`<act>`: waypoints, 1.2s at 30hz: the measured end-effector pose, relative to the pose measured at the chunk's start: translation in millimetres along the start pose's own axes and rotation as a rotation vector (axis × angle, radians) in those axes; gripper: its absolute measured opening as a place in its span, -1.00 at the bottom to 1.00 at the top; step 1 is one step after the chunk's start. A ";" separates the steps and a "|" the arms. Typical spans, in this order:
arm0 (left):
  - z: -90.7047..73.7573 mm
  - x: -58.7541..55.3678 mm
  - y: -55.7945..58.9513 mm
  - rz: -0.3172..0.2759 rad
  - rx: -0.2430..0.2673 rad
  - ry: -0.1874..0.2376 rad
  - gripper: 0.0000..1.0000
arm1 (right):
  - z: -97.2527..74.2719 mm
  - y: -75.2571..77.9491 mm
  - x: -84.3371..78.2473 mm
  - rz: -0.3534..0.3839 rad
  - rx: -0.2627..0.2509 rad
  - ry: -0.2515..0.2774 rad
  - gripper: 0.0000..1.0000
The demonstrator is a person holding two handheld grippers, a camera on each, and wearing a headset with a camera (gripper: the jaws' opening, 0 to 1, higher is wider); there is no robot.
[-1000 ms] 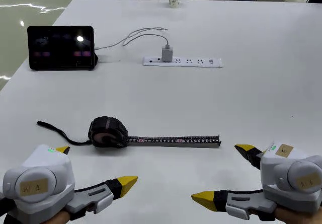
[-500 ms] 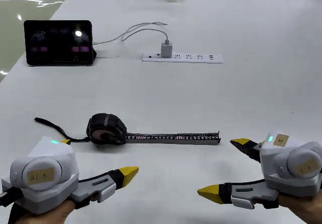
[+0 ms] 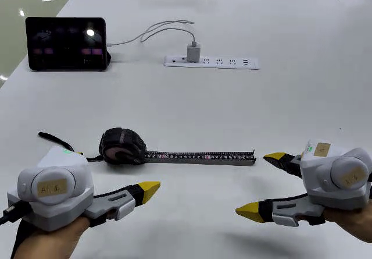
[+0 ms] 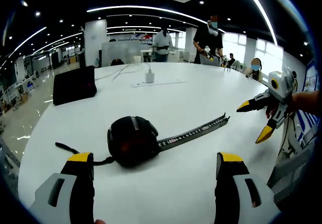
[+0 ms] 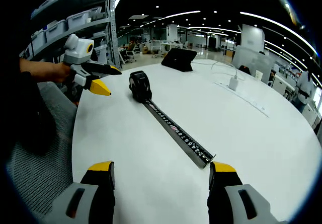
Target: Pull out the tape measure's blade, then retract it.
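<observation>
White tabletop (image 3: 302,96) stretches across a large, brightly lit workshop. A black tape measure (image 3: 122,146) is seen lying on it. Its blade (image 3: 200,156) is drawn out flat along the surface, to the right of the case in the head view. A black wrist strap (image 3: 55,139) trails off the case's other side.

The left gripper (image 4: 155,159) is held low just in front of the tape measure's case. Its yellow-tipped jaws are spread wide apart, and nothing is gripped or touched. The case is framed between them in the left gripper view.

The right gripper (image 3: 260,183) is held just past the tape measure's blade tip. Its jaws are also spread wide and hold nothing. One jaw tip sits close beside the blade's end hook (image 3: 253,157), with a gap between them.

Well beyond the tape measure, a dark tablet (image 3: 65,35) is propped up. A white power strip (image 3: 211,62) with a plugged-in charger (image 3: 193,53) and a looping cable (image 3: 157,29) is laid nearby.
</observation>
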State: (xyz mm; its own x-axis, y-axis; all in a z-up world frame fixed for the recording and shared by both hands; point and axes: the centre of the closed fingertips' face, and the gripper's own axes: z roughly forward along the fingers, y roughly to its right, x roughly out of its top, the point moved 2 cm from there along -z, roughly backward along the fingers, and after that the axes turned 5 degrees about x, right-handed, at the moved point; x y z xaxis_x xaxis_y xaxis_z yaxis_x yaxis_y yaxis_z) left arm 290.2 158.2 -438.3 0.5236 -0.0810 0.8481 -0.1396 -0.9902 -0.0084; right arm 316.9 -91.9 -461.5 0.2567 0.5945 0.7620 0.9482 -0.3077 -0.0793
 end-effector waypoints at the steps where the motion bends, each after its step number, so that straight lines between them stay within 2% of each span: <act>1: 1.6 0.6 -0.7 0.000 0.000 0.000 0.98 | 0.6 2.5 -0.3 -0.008 0.002 -0.006 0.51; 12: 14.2 8.0 -4.5 -0.006 0.002 0.004 0.98 | 3.7 19.3 -1.0 -0.060 0.031 -0.046 0.30; 20: 23.8 10.9 -7.2 -0.014 0.004 -0.003 0.98 | 7.6 33.8 0.0 -0.108 0.047 -0.075 0.25; 36: 40.1 17.2 -12.0 -0.044 0.018 -0.016 0.93 | 19.5 55.3 -4.8 -0.207 0.119 -0.171 -0.04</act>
State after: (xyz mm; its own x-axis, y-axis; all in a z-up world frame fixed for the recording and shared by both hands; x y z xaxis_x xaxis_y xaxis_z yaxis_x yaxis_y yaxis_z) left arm 334.6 164.1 -444.9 0.5421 -0.0385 0.8394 -0.1005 -0.9947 0.0193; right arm 371.8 -97.2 -482.0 0.0734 0.7556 0.6509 0.9964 -0.0835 -0.0154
